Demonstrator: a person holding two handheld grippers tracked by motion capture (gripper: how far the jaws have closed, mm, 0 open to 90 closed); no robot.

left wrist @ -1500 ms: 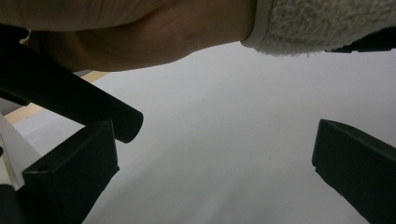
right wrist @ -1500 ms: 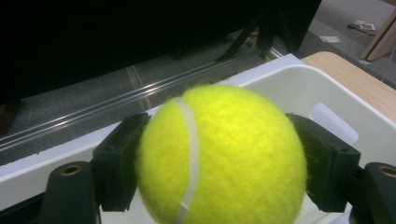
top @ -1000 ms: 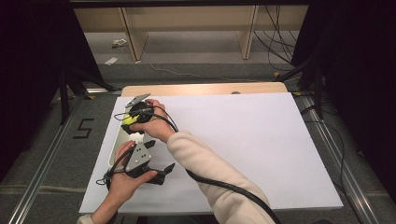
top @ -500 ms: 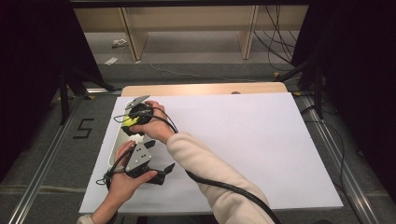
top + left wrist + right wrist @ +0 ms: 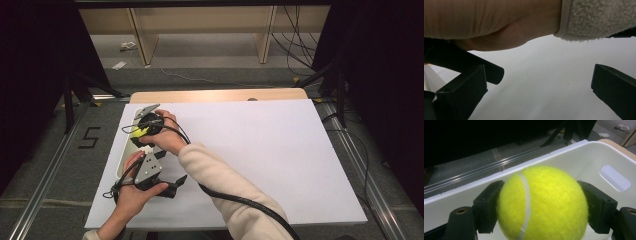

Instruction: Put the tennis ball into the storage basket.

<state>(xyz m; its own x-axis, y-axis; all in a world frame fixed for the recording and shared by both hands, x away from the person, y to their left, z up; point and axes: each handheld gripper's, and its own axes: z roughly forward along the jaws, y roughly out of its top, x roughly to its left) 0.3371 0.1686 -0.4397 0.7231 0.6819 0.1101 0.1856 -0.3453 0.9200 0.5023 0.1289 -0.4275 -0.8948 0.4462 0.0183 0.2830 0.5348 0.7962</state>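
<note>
A yellow tennis ball [image 5: 541,202] with a white seam is clamped between the two black jaws of my right gripper [image 5: 540,206], which is shut on it. The ball [image 5: 139,132] hangs just over a white plastic bin [image 5: 596,157] at the table's left edge [image 5: 121,162]. Nearer the person, my left gripper [image 5: 176,186] lies low over the white table top [image 5: 260,150], its jaws wide apart with nothing between them [image 5: 536,92]. The person's right wrist and cream fleece sleeve [image 5: 596,20] cross close above it.
The bin's far wall has an oval handle slot [image 5: 615,178]. A thick black cable [image 5: 240,202] trails along the right sleeve. Grey floor and metal rails [image 5: 45,185] lie left of the table. Wooden shelving [image 5: 200,25] stands behind it.
</note>
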